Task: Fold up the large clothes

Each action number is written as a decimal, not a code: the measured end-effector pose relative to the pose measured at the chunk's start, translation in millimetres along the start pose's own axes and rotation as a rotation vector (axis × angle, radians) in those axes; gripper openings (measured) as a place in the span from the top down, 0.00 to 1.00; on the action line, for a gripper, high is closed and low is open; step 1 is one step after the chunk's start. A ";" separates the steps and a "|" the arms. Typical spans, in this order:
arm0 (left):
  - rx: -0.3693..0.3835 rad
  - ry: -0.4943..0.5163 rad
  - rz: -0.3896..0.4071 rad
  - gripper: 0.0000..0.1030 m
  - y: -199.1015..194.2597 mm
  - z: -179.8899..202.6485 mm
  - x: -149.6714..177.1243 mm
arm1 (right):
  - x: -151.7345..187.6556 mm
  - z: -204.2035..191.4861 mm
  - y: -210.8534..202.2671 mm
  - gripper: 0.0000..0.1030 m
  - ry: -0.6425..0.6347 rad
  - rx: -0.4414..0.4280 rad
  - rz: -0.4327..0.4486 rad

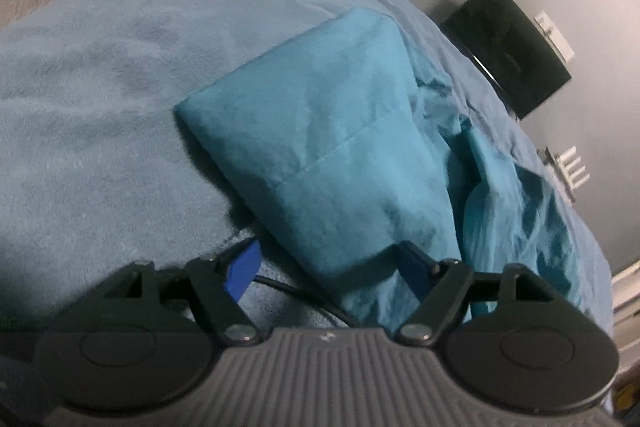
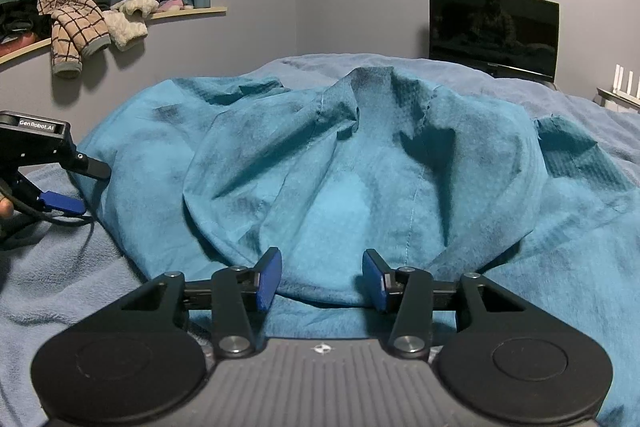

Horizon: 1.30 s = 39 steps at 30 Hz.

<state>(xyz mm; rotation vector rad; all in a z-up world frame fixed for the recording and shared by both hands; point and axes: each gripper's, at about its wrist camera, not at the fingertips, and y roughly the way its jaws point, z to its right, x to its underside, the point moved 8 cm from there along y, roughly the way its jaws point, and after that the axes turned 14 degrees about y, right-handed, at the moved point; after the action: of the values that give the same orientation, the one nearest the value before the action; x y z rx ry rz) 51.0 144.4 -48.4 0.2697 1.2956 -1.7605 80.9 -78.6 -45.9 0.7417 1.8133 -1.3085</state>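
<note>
Fabric handling at this stage calls for a clean two-point grasp before any fold is carried over.

Left wrist view, left to right: pale blue fleece blanket [image 1: 100, 99] fills the left half of the frame. The teal garment [image 1: 320, 131] lies on it at centre, one flat folded panel running from upper centre down to the lower centre, with crumpled layers to its right. The left gripper [image 1: 328, 267] is spread wide; its blue pads [image 1: 244, 269] straddle the near edge of the panel and nothing is pinched. A dark monitor [image 1: 508, 47] stands at upper right.

Right wrist view, left to right: the left gripper [image 2: 66, 201] sits at the left edge, beside the garment's border. The teal garment [image 2: 360, 179] is heaped at centre, ridges and hollows showing. The right gripper [image 2: 322, 279] is parted at lower centre, the cloth's near fold between the pads, not clamped.

Recommended procedure, as a judgement: seat each claw over a single edge, not a bunched ridge; close fully; lift both ends level; draw the cloth taut to flatten the heap before laying the fold.
</note>
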 end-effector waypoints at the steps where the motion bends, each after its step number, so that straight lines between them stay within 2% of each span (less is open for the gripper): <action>1: 0.008 -0.022 0.004 0.27 -1.0 -2.3 1.1 | -0.1 0.0 0.0 0.53 0.000 0.000 0.000; 6: 0.039 -0.081 0.026 0.27 0.0 -10.9 -0.9 | -5.1 0.8 -3.1 0.53 0.007 -0.009 0.015; 10: 0.149 -0.184 0.065 0.27 2.1 -9.2 -6.1 | -12.9 1.1 -5.2 0.50 0.039 -0.016 0.048; 11: 0.158 -0.177 0.067 0.27 1.8 -7.7 -6.0 | -13.4 0.9 -4.4 0.49 0.043 -0.013 0.050; 14: 0.139 -0.121 0.048 0.27 10.8 -2.0 -1.8 | -11.8 -2.3 -1.3 0.49 0.045 -0.011 0.045; 18: 0.129 -0.140 0.047 0.24 25.7 -8.9 -3.0 | -9.9 -5.4 0.6 0.49 0.026 -0.007 0.040; 20: 0.135 -0.160 0.058 0.34 27.2 -12.4 -4.5 | -8.8 -3.4 1.0 0.49 0.027 -0.008 0.031; 21: 0.141 -0.154 0.058 0.51 26.4 -12.8 -4.7 | -6.5 -1.3 3.1 0.48 0.029 -0.003 0.016; 22: 0.139 -0.154 0.060 0.63 24.1 -14.3 -4.9 | -3.9 0.6 5.5 0.48 0.030 0.002 0.003; 24: 0.159 -0.181 0.073 0.75 16.1 -15.9 -6.8 | -0.6 1.0 7.2 0.48 0.027 0.006 -0.002; 27: 0.158 -0.159 0.110 0.81 2.2 -8.2 -9.7 | -2.8 1.6 5.9 0.48 0.032 0.003 -0.004; 30: 0.145 -0.068 0.146 0.81 -8.3 7.3 -13.8 | -7.5 -0.6 1.4 0.48 0.021 0.004 0.018; 31: 0.141 -0.070 0.141 0.78 -6.9 5.9 -12.7 | -8.6 -1.4 0.9 0.48 0.019 0.005 0.023; 33: 0.127 -0.145 0.099 0.70 0.5 -12.4 -3.0 | -9.2 -3.0 -0.6 0.48 0.015 0.009 0.027; 35: 0.123 -0.219 0.080 0.52 11.3 -22.0 4.2 | -10.7 -4.9 -3.7 0.48 0.007 0.009 0.039; 36: 0.132 -0.238 0.082 0.48 15.0 -26.4 7.8 | -11.6 -5.8 -5.9 0.48 0.006 0.008 0.047; 39: 0.135 -0.209 0.088 0.47 20.2 -21.6 7.1 | -14.6 -10.9 -13.3 0.47 0.001 -0.008 0.072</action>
<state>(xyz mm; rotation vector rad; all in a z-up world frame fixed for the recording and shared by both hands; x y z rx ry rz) 55.4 158.1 -75.2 0.2090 1.0047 -1.7530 75.3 -72.6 -24.9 0.7967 1.7750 -1.2536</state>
